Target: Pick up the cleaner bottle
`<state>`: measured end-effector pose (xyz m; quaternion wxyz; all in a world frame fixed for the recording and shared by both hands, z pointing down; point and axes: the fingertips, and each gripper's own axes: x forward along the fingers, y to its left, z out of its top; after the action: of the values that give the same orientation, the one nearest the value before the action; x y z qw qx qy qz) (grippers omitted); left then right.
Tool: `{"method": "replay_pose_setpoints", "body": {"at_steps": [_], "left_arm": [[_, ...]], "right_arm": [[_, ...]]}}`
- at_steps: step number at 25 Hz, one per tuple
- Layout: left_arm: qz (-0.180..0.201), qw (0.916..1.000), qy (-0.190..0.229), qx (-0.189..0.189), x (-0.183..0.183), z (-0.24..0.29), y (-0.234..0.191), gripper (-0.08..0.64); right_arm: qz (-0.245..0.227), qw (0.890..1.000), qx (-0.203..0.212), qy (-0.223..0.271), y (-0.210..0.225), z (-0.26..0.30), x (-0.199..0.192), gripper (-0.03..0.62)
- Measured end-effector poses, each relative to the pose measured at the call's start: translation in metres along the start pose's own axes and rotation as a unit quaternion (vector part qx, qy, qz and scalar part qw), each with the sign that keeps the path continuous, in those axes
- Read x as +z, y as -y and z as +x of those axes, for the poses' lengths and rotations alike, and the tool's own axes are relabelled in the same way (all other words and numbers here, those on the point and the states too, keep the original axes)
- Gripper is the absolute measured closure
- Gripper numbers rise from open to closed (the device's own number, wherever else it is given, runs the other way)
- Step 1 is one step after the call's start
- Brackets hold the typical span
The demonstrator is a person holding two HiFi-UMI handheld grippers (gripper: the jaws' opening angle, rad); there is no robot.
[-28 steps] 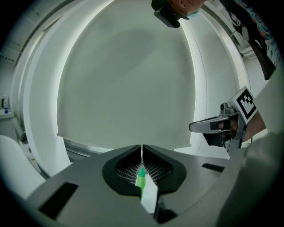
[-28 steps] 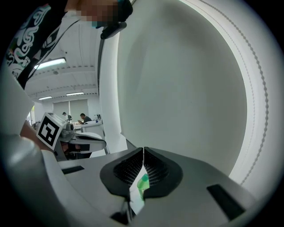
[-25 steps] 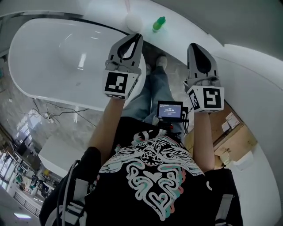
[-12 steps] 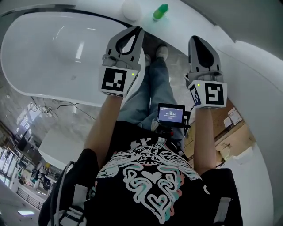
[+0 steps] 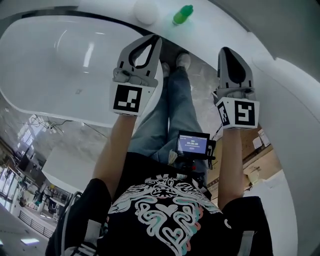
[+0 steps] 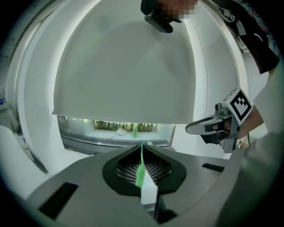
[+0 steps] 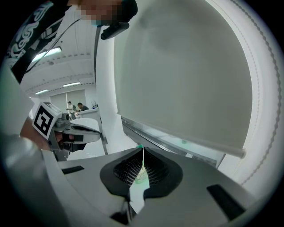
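The cleaner bottle (image 5: 183, 14) is small and green with a green cap. It stands on the white ledge behind the bathtub (image 5: 30, 95), at the top of the head view. My left gripper (image 5: 154, 38) is held in the air over the tub's right end, well short of the bottle, jaws shut and empty. My right gripper (image 5: 224, 50) hangs level with it to the right, also shut and empty. In the left gripper view the bottle (image 6: 135, 129) shows far off, straight ahead past the closed jaw tips (image 6: 142, 145). The right gripper (image 6: 188, 129) appears there at the right.
A white round object (image 5: 146, 11) sits on the ledge just left of the bottle. The person's legs and shoes stand on the marble floor between tub and curved white wall (image 5: 295, 125). A small screen (image 5: 192, 144) hangs at the person's chest. A white roller blind (image 6: 124, 66) fills both gripper views.
Both grippers have sunk together, side by side, keeping their spacing. Their jaws stayed shut. The bottle has not moved.
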<state>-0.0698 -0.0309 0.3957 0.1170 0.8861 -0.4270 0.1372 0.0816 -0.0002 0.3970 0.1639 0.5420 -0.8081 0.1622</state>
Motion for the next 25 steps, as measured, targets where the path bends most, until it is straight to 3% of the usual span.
{"method": "replay_pose_setpoints", "body": {"at_steps": [21, 25], "left_arm": [[0.021, 0.9994, -0.028, 0.002, -0.069, 0.024, -0.004, 0.535], [0.043, 0.9985, -0.033, -0.01, -0.073, 0.031, -0.002, 0.535]], "right_arm": [[-0.009, 0.999, 0.045, -0.029, -0.01, 0.045, -0.06, 0.563], [-0.019, 0.998, 0.048, -0.036, -0.007, 0.052, -0.066, 0.563]]}}
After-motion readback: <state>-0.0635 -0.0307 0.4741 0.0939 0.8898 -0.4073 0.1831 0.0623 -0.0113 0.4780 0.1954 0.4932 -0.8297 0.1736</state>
